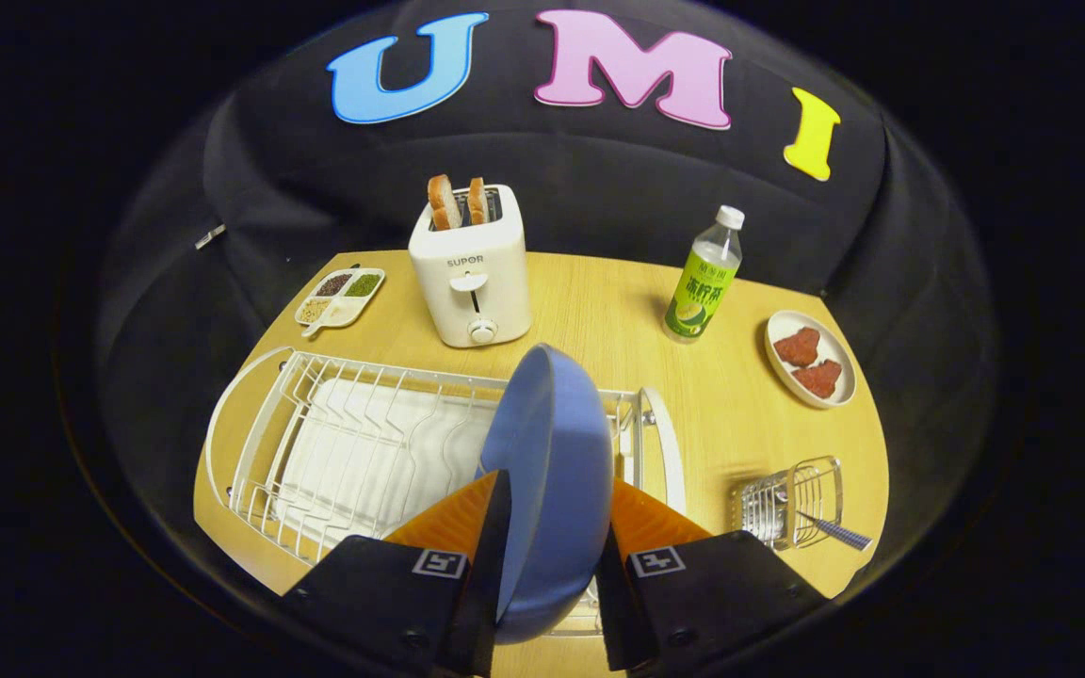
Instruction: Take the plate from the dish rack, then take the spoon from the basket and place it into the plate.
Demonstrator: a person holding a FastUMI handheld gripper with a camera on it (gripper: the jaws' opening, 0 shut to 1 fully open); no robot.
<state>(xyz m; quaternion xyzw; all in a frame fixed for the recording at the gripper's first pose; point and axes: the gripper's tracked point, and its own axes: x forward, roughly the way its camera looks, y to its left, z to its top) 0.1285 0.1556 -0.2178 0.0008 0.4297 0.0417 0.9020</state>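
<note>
So the gripper (pixel 552 527) has its two orange-and-black fingers (pixel 453 527) clamped on the blue plate (pixel 552 452) — one finger pressed against each face, with the plate standing on edge between them and tilted a bit. The plate's lower rim drops down between the finger bases, and its upper rim reaches up toward the front of the toaster.

Right behind and under the plate is the white wire dish rack (pixel 335 443), sitting on a white drip tray. From this angle I can't tell whether the plate is still touching the rack wires or already clear of them.

Off to the right of the fingers there's a small wire basket (pixel 787 499) on the wooden table (pixel 599 311), with the spoon (pixel 834 532) in it — its handle pokes out of the basket toward the table's edge.

Further out, beyond the rack: a white toaster (pixel 472 273) with two slices of toast sticking up, a divided little dish (pixel 340 297) of seeds or grains to its left, a green-labelled bottle (pixel 704 278) to its right, and past that a small oval dish (pixel 811 358) with two reddish pieces on it. Those last few are well apart from the plate.
</note>
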